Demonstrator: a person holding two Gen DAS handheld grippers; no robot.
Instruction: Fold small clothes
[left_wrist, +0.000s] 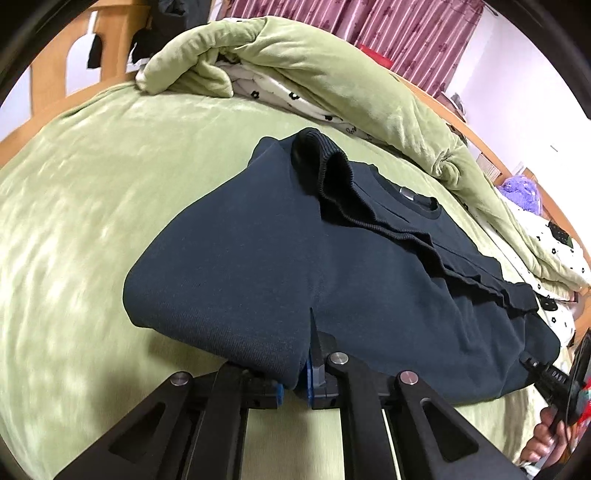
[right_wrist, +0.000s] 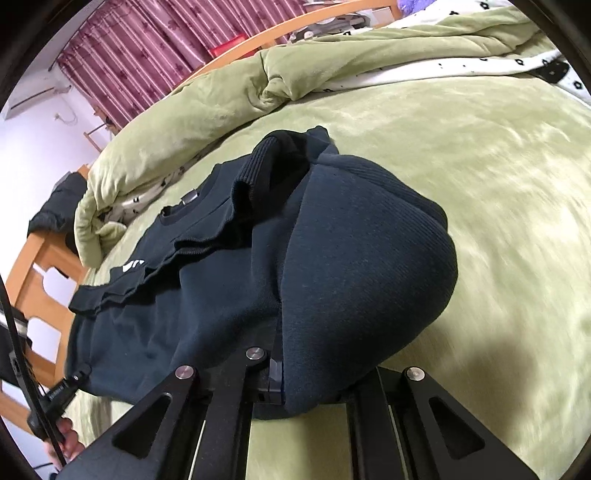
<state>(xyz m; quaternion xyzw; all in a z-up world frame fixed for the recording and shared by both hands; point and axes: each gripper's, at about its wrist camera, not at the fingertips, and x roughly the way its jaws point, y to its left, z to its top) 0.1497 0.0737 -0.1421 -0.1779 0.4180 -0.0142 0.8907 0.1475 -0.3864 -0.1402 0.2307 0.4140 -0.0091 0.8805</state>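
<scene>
Left gripper (left_wrist: 301, 373) clamping tight on sweatshirt (left_wrist: 295, 258) near edge; right gripper (right_wrist: 275, 376) pinching same edge alongside. Sweatshirt lying half-folded on green bedspread (left_wrist: 110, 184), cuff (left_wrist: 314, 155) doubled over top. Beyond sweatshirt, rumpled quilt (left_wrist: 295, 62), then curtain (left_wrist: 406, 29).
</scene>
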